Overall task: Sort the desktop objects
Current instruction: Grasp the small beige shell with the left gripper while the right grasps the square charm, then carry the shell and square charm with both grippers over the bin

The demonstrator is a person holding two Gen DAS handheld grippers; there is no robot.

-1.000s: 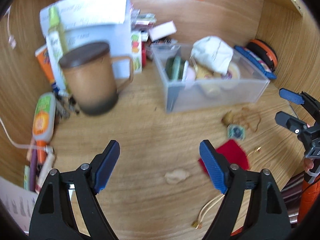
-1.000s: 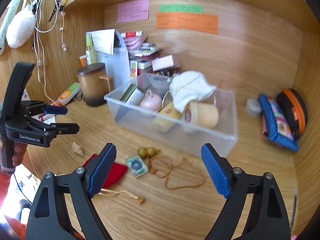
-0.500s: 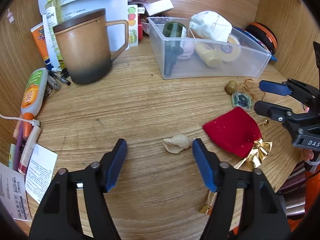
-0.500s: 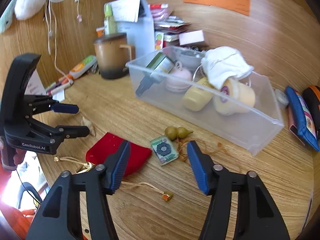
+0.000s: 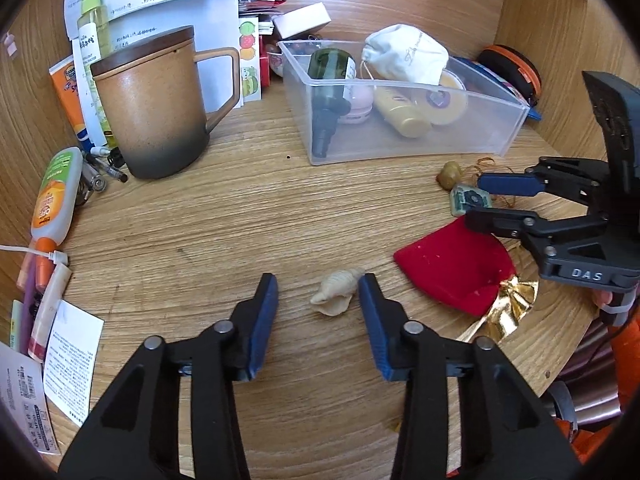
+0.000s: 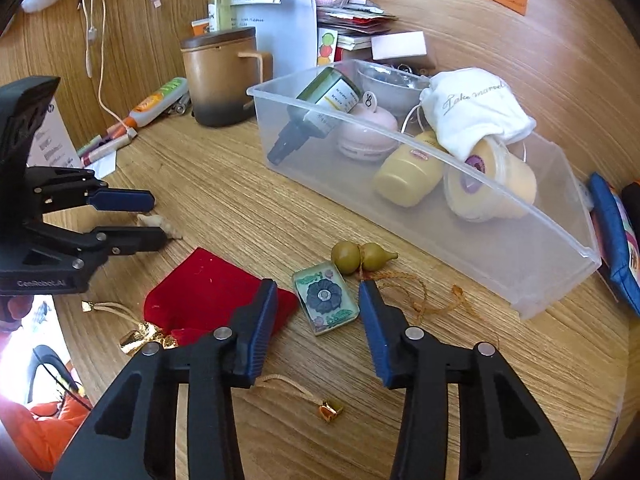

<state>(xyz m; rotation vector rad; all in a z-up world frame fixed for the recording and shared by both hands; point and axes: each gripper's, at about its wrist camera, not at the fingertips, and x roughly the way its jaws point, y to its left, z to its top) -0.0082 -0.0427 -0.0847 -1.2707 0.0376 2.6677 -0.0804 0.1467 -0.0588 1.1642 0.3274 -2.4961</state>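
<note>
Wood: pale grained table (image 5: 248,216) with curved wood walls closing round it; you work in a small, crowded nook.
Left gripper: your left gripper (image 5: 318,300) sits low over the table, jaws closing round the cream seashell (image 5: 336,294); the right pad looks at or almost on the shell, the left pad is clear of it, so nothing is clamped yet.
Right gripper: your right gripper (image 6: 318,300) is closing round the green glass tile (image 6: 324,298); both pads stand just clear of its edges, with no grip yet.
Done: the clear plastic bin (image 6: 552,276) already holds a dark green bottle (image 6: 320,114), a pink case, two cream jars and a white pouch (image 6: 476,114).
Left: shell, tile, the little gourd charm (image 6: 362,256) with its cord, and the red velvet pouch (image 6: 208,296) all lie loose on the table in front of the bin. By my reading you are partway through, with two pickups in hand and at least two more to follow.
Surroundings: brown lidded mug (image 5: 154,108) at the back left, tubes and pens beside it, papers and sticky notes on the wall, a blue pouch at the bin's far end.
Caution: the shell is small and may skid as the pads meet it.
</note>
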